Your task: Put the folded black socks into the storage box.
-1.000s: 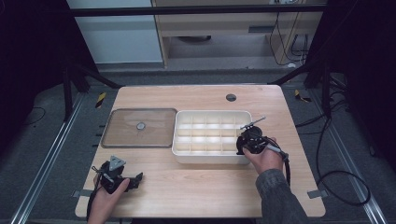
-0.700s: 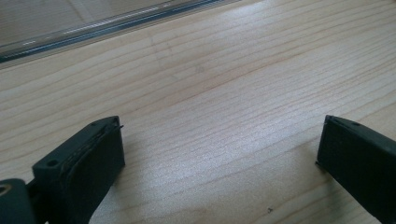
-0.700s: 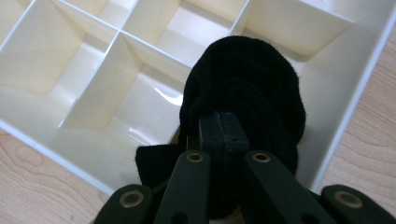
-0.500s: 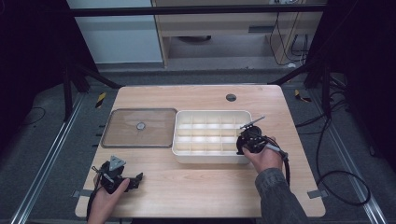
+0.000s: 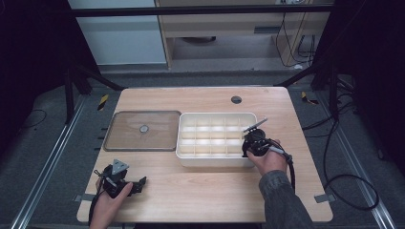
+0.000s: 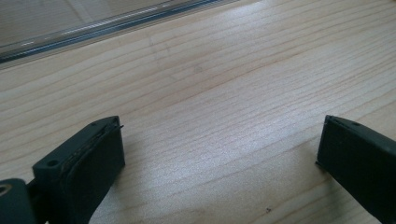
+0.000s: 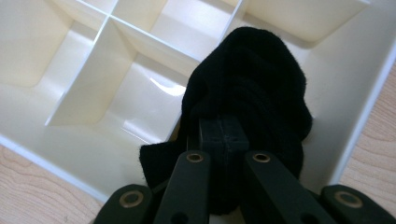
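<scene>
A white tray split into several compartments stands mid-table. My right gripper hangs over its near right corner, shut on a black sock. In the right gripper view the black sock bulges around the closed jaws of the right gripper and hangs above a corner compartment of the tray; I cannot tell whether it touches the bottom. My left gripper lies low near the table's front left edge. In the left gripper view the left gripper is open, with bare wood between its fingers.
A clear flat lid with a small round knob lies left of the tray; the lid's edge crosses the top of the left gripper view. A dark round hole sits near the table's far edge. Cables trail off the floor at right.
</scene>
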